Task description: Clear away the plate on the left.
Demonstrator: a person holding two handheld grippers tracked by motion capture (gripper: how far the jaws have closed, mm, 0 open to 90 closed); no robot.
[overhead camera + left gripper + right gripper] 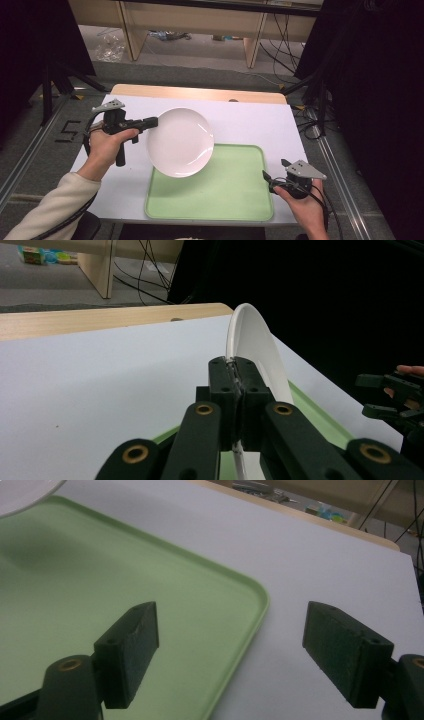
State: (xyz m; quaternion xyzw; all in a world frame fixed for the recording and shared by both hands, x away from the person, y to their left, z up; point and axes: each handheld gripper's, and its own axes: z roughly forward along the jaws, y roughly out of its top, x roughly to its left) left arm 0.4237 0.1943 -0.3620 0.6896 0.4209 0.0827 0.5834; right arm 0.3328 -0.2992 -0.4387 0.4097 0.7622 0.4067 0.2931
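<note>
L hand-held gripper (153,121) is clamped tight on the rim of the white plate (181,142), which hangs tilted just ahead of its jaws, partly over the green tray (235,200) on the bench (260,120). Plate looks stiff, glazed, prob. slippery and breakable; an edge pinch is thin, so a deeper bite on the rim seems safer. R hand-held gripper (230,655), jaws wide w/ nothing between, sits at the tray's near corner.
</note>
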